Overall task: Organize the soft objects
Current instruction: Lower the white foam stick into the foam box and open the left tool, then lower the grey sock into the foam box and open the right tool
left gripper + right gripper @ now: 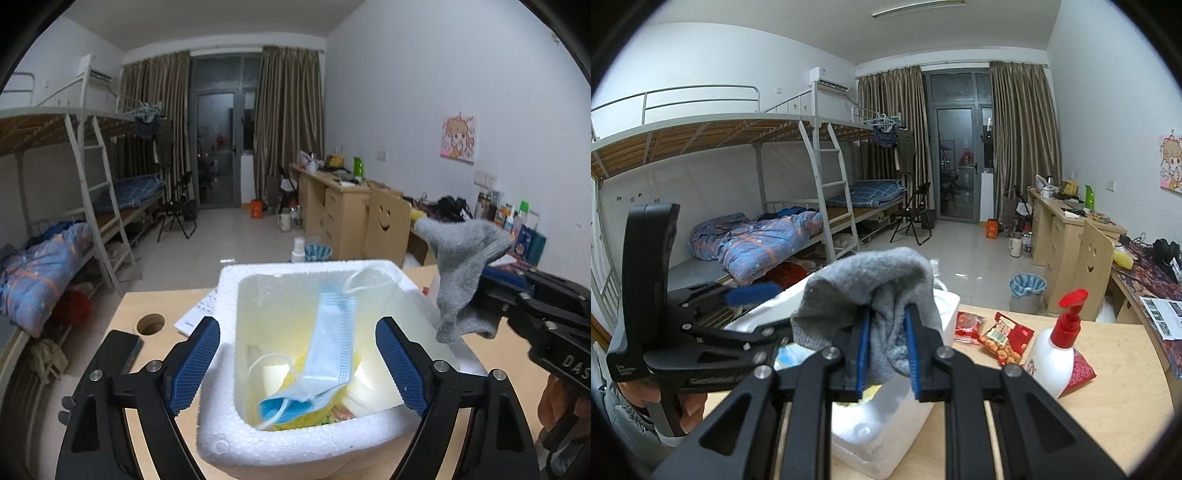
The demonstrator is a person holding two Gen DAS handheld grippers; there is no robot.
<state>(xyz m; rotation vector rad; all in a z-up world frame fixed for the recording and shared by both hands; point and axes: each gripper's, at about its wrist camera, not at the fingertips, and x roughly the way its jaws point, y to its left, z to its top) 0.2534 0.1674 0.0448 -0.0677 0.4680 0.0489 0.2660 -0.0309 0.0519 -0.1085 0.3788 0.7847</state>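
Observation:
A white foam box sits on the wooden table. Inside it lie a blue face mask and a yellow packet. My left gripper is open and empty, its blue pads on either side of the box above its near part. My right gripper is shut on a grey sock and holds it above the box's right rim; the sock also shows in the left wrist view, hanging over that rim. The box shows below the sock in the right wrist view.
On the table right of the box stand a white pump bottle with a red top and red snack packets. A phone, a paper sheet and a round hole lie left of the box. Bunk beds, desks and a chair stand beyond.

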